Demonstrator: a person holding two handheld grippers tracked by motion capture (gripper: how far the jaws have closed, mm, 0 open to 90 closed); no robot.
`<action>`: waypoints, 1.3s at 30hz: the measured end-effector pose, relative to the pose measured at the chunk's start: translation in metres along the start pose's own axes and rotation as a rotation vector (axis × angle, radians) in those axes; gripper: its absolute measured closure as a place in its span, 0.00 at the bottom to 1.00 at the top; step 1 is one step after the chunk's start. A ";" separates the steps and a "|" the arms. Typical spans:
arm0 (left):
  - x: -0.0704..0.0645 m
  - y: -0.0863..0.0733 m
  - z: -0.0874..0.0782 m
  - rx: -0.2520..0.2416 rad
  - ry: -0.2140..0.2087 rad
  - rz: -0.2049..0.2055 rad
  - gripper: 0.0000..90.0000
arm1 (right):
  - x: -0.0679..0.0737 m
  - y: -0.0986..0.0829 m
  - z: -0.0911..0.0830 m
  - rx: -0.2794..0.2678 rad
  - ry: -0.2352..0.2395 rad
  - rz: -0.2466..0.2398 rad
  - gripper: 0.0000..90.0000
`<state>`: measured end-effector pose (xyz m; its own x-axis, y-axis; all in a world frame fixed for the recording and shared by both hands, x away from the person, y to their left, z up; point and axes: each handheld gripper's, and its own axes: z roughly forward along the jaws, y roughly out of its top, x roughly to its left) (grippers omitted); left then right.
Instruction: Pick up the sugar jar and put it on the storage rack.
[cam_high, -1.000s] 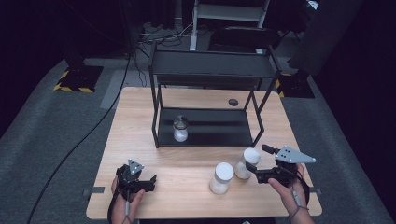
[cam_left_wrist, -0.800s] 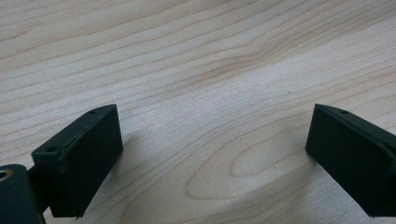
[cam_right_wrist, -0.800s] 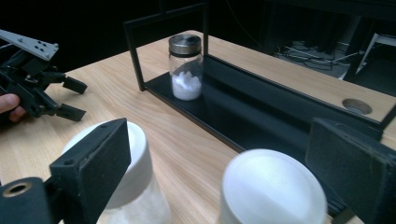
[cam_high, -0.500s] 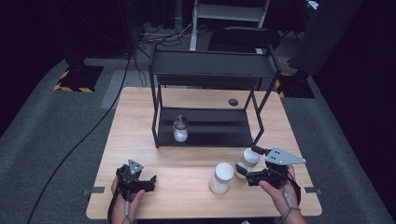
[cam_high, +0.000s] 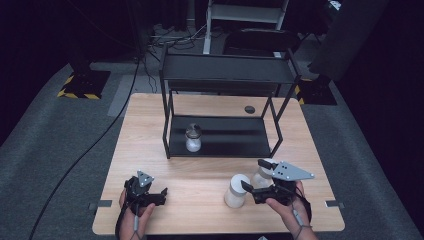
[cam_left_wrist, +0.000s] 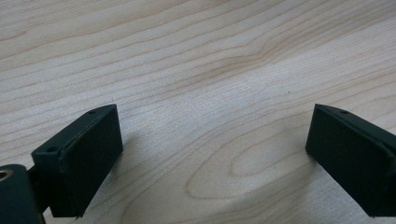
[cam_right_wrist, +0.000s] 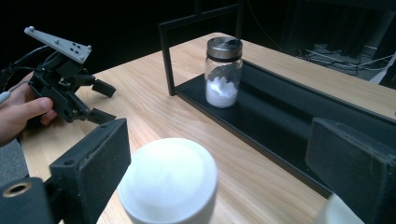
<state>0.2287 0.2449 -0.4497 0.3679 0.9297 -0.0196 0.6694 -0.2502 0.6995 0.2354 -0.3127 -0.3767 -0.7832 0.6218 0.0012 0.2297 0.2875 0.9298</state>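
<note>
Right gripper view is showing the right gripper (cam_right_wrist: 212, 177), jaws wide open, closing in on the white jar (cam_right_wrist: 168, 184) at the table's (cam_high: 200, 180) near edge. It should be centring before squeezing; the left gripper (cam_high: 160, 195) is lying open, idle.

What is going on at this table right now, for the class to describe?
A person sits at a wooden table with a gripper in each hand. The right gripper, jaws wide open, is reaching for a white-lidded jar near the table's front, with the lid between its jaws in the right gripper view. A second white jar stands just beside it. The left gripper rests open over bare wood. A metal-lidded glass jar stands on the lower level of a black shelf.
</note>
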 end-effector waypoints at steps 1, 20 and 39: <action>0.000 0.000 0.000 0.000 0.000 0.000 0.04 | 0.001 0.000 0.001 0.002 0.003 -0.002 0.07; 0.000 0.000 0.000 0.000 -0.001 0.001 0.03 | 0.017 -0.020 0.021 0.025 0.017 0.003 0.09; 0.000 0.000 0.000 0.000 -0.002 0.003 0.03 | 0.019 -0.023 0.033 0.114 0.030 -0.022 0.36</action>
<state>0.2288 0.2451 -0.4496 0.3713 0.9283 -0.0183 0.6683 -0.2535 0.6994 0.2346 -0.2837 -0.4101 -0.8054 0.5927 -0.0063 0.2748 0.3827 0.8820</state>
